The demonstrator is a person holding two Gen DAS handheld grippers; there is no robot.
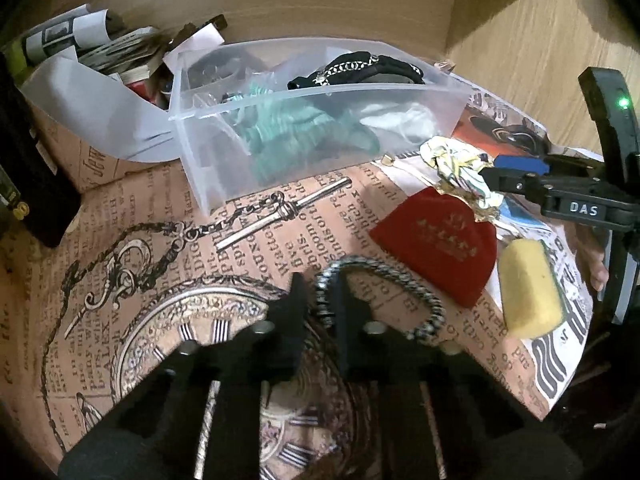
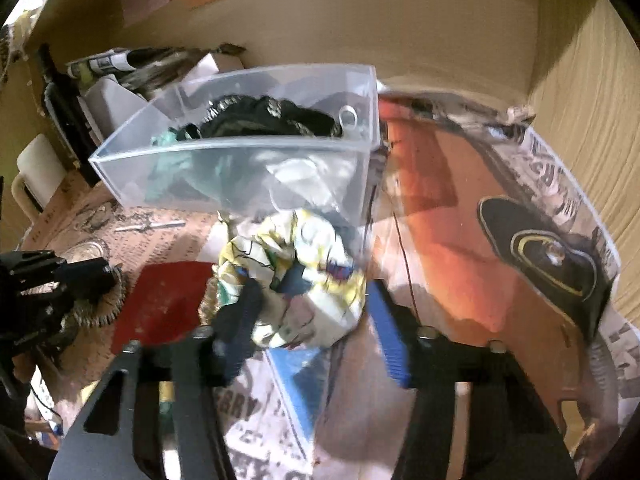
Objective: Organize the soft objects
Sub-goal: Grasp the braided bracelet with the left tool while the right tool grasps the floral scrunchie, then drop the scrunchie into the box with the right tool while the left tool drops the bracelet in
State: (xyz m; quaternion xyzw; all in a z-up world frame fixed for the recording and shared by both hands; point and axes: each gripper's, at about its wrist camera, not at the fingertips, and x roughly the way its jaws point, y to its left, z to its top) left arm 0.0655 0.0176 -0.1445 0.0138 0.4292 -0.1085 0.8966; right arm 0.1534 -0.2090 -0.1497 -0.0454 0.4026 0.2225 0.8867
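A clear plastic bin (image 1: 320,92) (image 2: 240,152) at the back holds teal, black and white soft items. My left gripper (image 1: 320,284) is shut on a grey braided band (image 1: 400,276) lying on the printed paper. My right gripper (image 2: 312,292) (image 1: 496,168) is open, its blue-padded fingers on either side of a white, yellow and blue patterned scrunchie (image 2: 296,276) (image 1: 460,160) just in front of the bin. A red felt pouch (image 1: 440,240) (image 2: 160,304) and a yellow sponge (image 1: 528,288) lie between the grippers.
Printed paper (image 1: 160,240) covers the table. A pile of papers and a white folder (image 1: 92,92) sit at the back left, with a dark bottle (image 2: 60,96) and a cream mug (image 2: 36,176). Wooden walls close the back and right.
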